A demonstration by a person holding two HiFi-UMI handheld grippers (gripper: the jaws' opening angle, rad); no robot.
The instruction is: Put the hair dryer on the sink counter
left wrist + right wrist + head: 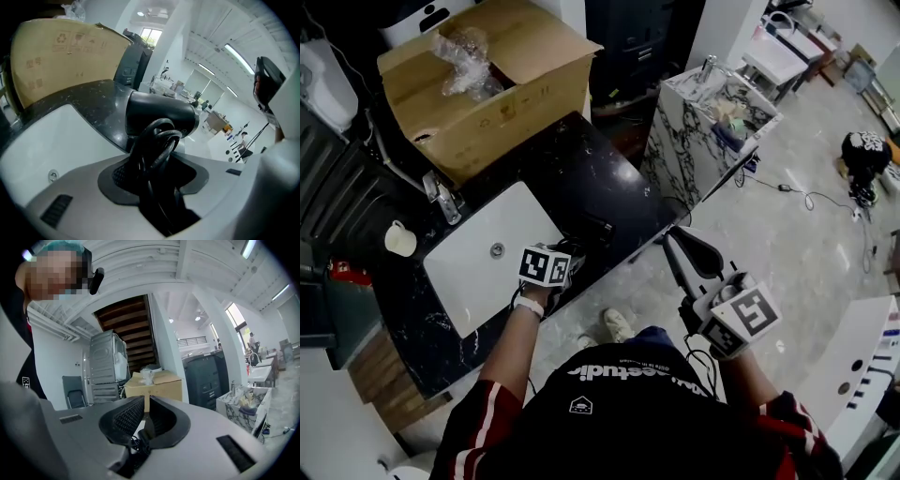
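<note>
Glossy black stone counter, smooth white basin, matt cardboard box at eleven o'clock, smooth plastic hair dryer

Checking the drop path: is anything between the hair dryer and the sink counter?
Nothing visible. The left gripper holds the hair dryer over a bare stretch of black sink counter beside the white basin. The cardboard box sits further back, out of the way.
</note>
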